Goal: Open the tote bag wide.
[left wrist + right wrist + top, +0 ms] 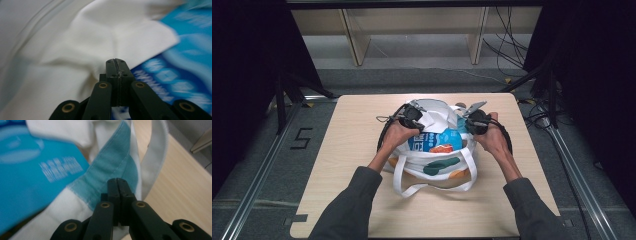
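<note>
Light wood-laminate table (362, 200), rounded corners; grey floor, dark curtains, wooden frame at 12 o'clock. White cloth tote bag (432, 167) at table centre, mouth up, long axis 9-to-3, straps trailing toward 6. Blue glossy packet (434, 140) inside. Left gripper (116, 65) clenched on white rim; right gripper (118, 185) clenched on teal trim (110, 170).

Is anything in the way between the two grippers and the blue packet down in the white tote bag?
Yes, the bag's own cloth. The left gripper has its jaws together against white cloth of the tote bag, beside the blue packet. The right gripper is closed at the teal band on the rim. Neither touches the packet.
</note>
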Demonstrator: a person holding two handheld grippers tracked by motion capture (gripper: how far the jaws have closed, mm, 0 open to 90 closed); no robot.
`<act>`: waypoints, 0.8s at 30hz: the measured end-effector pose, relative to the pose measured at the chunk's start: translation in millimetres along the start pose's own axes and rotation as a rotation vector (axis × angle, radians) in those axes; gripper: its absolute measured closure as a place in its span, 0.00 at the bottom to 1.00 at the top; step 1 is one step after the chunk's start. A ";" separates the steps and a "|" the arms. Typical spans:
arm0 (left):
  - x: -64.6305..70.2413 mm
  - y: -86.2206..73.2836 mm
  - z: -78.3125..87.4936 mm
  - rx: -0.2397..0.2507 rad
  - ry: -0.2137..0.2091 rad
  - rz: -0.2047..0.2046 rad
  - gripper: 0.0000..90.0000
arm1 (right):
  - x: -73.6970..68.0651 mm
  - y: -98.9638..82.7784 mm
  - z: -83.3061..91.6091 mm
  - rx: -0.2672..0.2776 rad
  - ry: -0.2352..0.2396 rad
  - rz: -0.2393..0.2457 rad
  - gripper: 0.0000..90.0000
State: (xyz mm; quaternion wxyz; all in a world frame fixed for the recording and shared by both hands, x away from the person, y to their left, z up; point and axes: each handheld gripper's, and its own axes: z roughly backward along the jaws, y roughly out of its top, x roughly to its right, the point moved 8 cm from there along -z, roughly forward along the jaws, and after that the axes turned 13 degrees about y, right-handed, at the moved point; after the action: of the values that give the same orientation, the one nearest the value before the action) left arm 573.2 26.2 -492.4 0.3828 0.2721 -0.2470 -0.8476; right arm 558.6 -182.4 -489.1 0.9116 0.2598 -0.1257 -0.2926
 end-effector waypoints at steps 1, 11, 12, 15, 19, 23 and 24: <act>-9.6 -5.5 -7.4 -0.022 0.027 0.027 0.99 | -0.6 -6.4 -4.6 -0.018 -0.009 -0.016 1.00; -10.9 -10.4 4.1 -0.035 -0.040 0.094 0.92 | -10.1 -11.6 -5.1 0.016 -0.008 -0.008 1.00; -8.2 -5.9 21.4 0.017 -0.087 0.114 0.92 | -16.5 -0.6 14.9 0.112 0.023 -0.010 1.00; -12.4 -2.4 39.9 0.063 -0.089 0.113 0.93 | -41.4 15.4 38.2 0.241 0.117 -0.010 1.00; -36.0 -3.6 70.8 0.124 -0.097 0.170 0.93 | -72.7 25.8 45.6 0.304 0.211 0.040 1.00; -72.4 -27.2 63.2 0.093 -0.002 0.183 0.95 | -103.0 17.6 44.5 0.283 0.241 0.103 1.00; -77.1 -34.3 56.6 0.086 -0.004 0.202 0.95 | -107.8 12.6 43.7 0.275 0.239 0.110 1.00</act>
State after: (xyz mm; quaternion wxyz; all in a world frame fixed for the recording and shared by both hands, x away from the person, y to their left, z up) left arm 561.8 118.6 -451.6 0.4538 0.2601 -0.3105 -0.7937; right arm 461.9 -126.6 -454.1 0.8906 0.4075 -0.0693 -0.1895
